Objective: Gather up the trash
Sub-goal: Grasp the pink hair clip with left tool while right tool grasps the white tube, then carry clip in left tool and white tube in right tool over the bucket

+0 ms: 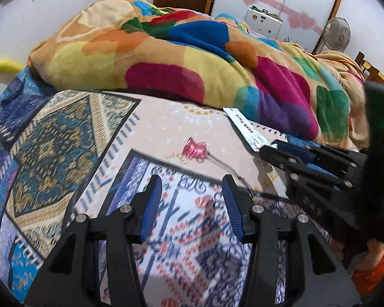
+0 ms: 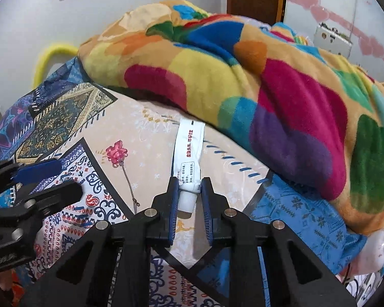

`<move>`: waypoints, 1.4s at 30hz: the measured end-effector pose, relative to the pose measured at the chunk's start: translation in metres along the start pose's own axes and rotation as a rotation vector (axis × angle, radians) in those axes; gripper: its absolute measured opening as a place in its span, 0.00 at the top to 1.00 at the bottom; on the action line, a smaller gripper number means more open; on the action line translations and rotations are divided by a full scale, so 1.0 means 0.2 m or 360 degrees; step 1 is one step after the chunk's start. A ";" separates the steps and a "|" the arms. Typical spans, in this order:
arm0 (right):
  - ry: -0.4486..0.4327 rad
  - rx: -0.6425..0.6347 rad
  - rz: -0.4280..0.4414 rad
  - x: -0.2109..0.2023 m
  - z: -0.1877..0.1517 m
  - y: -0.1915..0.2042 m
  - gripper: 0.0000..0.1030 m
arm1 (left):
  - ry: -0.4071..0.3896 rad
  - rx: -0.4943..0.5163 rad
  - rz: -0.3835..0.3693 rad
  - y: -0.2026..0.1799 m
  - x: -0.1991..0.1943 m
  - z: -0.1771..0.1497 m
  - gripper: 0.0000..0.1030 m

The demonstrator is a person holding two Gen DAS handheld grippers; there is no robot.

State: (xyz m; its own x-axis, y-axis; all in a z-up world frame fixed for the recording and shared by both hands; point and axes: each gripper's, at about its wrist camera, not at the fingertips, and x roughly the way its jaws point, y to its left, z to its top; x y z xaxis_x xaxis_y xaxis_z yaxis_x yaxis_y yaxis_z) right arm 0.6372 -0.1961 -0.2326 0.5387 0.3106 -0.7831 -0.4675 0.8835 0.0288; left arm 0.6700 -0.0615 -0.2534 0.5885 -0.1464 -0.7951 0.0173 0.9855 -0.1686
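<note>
Pickup step: right tool (image 2: 189, 183) straddles white tube (image 2: 189, 151) cap on the bed (image 2: 151, 133), fingers not visibly clamped; closing comes next. Left tool (image 1: 189, 184) spread, empty.

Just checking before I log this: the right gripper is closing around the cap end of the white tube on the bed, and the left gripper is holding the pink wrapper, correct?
Not quite. The left gripper is open and empty above the bedsheet, as the left wrist view shows. The right gripper does straddle the white tube at its cap end.
</note>
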 end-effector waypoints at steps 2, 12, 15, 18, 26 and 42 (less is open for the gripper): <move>-0.0026 -0.0004 0.0004 -0.03 -0.01 -0.01 0.85 | -0.0005 -0.0003 0.0004 -0.01 0.03 0.03 0.53; -0.0049 -0.0014 0.0028 -0.07 -0.06 -0.05 0.84 | -0.0041 -0.0061 0.0101 -0.03 0.20 0.13 0.60; -0.0064 -0.0017 0.0023 -0.08 -0.07 -0.05 0.84 | -0.0064 -0.0019 0.0168 -0.06 0.21 0.11 0.69; -0.0070 -0.0017 0.0022 -0.10 -0.07 -0.05 0.84 | -0.0076 0.0021 0.0195 -0.07 0.21 0.09 0.74; -0.0093 -0.0013 0.0021 -0.22 -0.07 -0.04 0.84 | -0.0030 0.0030 0.0142 -0.06 0.08 0.02 0.75; -0.0223 -0.0022 0.0031 -0.79 -0.11 0.14 0.85 | -0.0129 0.0093 0.0132 -0.06 -0.65 -0.10 0.75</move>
State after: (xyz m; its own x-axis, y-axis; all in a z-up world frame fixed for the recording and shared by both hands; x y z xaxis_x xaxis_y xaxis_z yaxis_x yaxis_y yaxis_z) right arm 0.5230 -0.2277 -0.1220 0.6214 0.3745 -0.6882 -0.4882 0.8721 0.0337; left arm 0.5763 -0.0568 -0.1600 0.6534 -0.0588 -0.7547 0.0113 0.9976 -0.0680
